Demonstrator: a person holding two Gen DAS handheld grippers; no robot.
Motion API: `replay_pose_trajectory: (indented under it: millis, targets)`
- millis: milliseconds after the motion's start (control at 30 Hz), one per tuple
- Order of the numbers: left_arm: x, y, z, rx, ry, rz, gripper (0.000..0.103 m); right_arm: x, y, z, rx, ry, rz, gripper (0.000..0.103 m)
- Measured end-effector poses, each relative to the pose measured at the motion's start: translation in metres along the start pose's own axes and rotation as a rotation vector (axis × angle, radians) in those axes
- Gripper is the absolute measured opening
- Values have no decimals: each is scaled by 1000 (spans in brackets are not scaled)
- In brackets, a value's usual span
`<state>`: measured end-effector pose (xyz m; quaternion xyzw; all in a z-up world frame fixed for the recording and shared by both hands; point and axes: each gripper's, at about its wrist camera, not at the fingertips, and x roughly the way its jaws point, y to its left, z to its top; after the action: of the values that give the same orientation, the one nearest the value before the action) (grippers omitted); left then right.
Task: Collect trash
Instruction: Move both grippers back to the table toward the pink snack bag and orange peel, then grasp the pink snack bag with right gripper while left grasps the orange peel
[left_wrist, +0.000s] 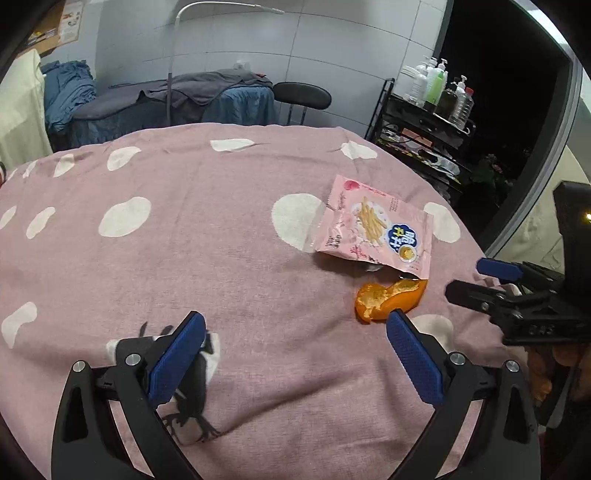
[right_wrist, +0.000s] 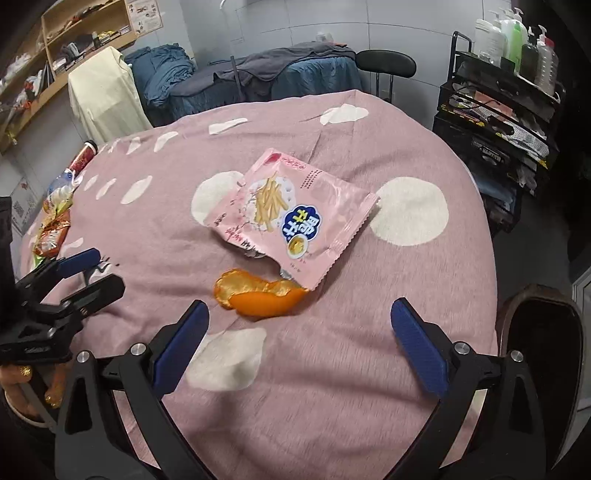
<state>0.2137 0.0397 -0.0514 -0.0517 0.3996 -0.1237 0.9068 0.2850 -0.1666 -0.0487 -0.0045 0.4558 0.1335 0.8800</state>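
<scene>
Both claws gape wide, empty: right gripper (right_wrist: 299, 325), left gripper (left_wrist: 295, 339). Orange peel (right_wrist: 258, 295) at 12 o'clock of right gripper, touching snack packet (right_wrist: 291, 210) on pink cloth (right_wrist: 147, 229).

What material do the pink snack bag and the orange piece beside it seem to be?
Snack bag: thin plastic film, probably; glossy, with a crimped edge and creases. Orange peel: fruit rind, smooth bright outside, pale matte pith inside, curled. Both lie on the tablecloth, apparently woven cotton, matte.
</scene>
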Motion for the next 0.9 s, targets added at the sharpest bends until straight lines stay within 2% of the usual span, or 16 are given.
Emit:
replay_pose_trajectory:
  millis: [100,200,233,367,400,433,533,633,667,733,800,867,900]
  targets:
    - [11,-12,1,42,40,-42,96,14,-24,15,93,19,46,95]
    - [20,-23,2,84,66,-70,96,26,-44,32,173,20,145,84]
    - [23,-26,3,93,78,-80,96,30,-47,37,183,27,152,79]
    - [35,-35,6,132,122,-103,95,36,-49,47,213,15,161,75]
    - [38,-38,7,146,132,-103,95,35,-50,48,221,6,165,70]
    - [41,-41,8,162,142,-100,95,38,-51,50,240,7,208,60]
    - [53,-49,11,204,185,-117,94,55,-56,51,289,39,262,52]
    - [68,-58,14,230,238,-142,93,60,-50,54,270,27,239,41]
    - [73,-60,14,237,257,-146,91,61,-48,54,264,32,246,37]
    - [84,-65,16,253,291,-144,84,66,-48,54,269,50,285,16]
    - [93,-70,17,272,316,-137,76,63,-49,53,272,35,286,12]
    - [99,-74,15,293,338,-116,58,57,-48,53,270,4,288,8]
    - [101,-78,14,313,343,-105,56,51,-49,52,269,-13,288,7]
